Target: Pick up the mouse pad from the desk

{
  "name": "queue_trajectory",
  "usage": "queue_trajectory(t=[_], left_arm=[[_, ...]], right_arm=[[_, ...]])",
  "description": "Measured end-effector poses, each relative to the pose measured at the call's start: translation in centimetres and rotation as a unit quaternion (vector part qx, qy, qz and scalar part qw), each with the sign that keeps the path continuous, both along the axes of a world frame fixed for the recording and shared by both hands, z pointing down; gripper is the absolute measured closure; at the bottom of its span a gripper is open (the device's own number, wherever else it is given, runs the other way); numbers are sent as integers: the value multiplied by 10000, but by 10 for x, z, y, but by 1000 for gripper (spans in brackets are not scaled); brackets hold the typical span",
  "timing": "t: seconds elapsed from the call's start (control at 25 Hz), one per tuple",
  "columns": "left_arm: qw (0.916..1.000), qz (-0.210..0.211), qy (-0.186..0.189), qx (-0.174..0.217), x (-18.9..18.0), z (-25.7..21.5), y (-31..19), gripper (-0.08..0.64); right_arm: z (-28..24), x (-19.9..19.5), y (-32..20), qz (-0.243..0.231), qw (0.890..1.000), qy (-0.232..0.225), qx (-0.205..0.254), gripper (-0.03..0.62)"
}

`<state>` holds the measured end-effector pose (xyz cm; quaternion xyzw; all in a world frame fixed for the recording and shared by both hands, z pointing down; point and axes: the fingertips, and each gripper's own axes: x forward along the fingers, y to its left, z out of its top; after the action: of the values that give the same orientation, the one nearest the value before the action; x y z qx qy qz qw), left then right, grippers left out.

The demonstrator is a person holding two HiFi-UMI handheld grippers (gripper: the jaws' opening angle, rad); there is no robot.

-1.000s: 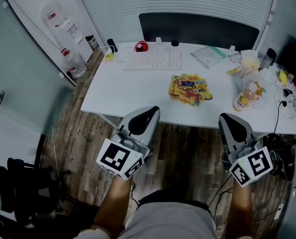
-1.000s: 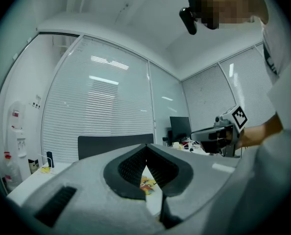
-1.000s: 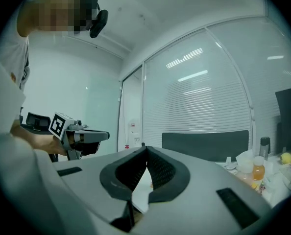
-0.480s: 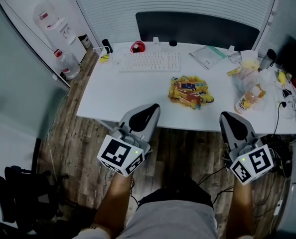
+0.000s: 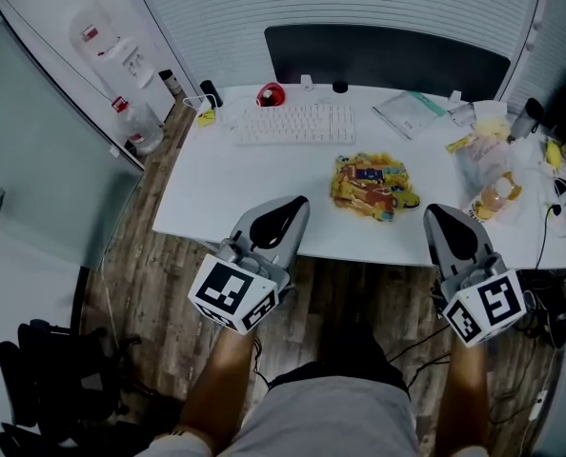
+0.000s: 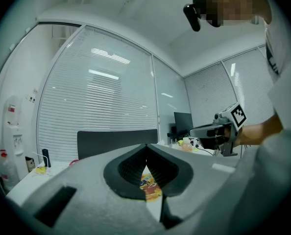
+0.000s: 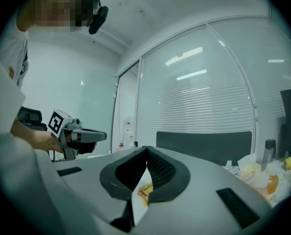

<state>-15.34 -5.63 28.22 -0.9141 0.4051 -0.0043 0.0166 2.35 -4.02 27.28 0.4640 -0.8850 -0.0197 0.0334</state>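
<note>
The white tabletop (image 5: 235,184) is showing a straight near edge, and its near-left stretch is lying bare, leaving open room up to the one white keyboard (image 5: 295,123), which is sitting toward the far edge. One rounded red mouse (image 5: 270,94) is resting just beyond the keyboard's left end. A dark panel (image 5: 388,55) is running along the far edge. The right end is crowding up with a crinkled clear plastic bag (image 5: 488,155) and one bottle (image 5: 497,196) of orange drink. One mouse pad (image 5: 373,187), a flat, brightly printed yellow sheet with a ragged outline, is lying right of centre, just inside the near edge and apart from everything else. Two claws are hanging level in front of the near edge, over the wood-plank floor (image 5: 159,284). The left claw (image 5: 296,204) is meeting the edge left of the pad and the right claw (image 5: 436,213) is hanging to the pad's right. Both are sitting clenched, their ribbed dark pads pressing together with nothing between them
</note>
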Motion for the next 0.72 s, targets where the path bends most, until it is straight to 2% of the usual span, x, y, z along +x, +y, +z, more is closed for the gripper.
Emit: queue_trajectory(t=[0.52, 0.72], left_arm=[[9995, -128, -191, -221, 24, 20, -80, 545], [9985, -268, -223, -420, 36, 34, -110, 545]], right_arm=[[19, 20, -87, -49, 9999, 18, -94, 580], [33, 31, -120, -5, 9995, 278, -173, 580]])
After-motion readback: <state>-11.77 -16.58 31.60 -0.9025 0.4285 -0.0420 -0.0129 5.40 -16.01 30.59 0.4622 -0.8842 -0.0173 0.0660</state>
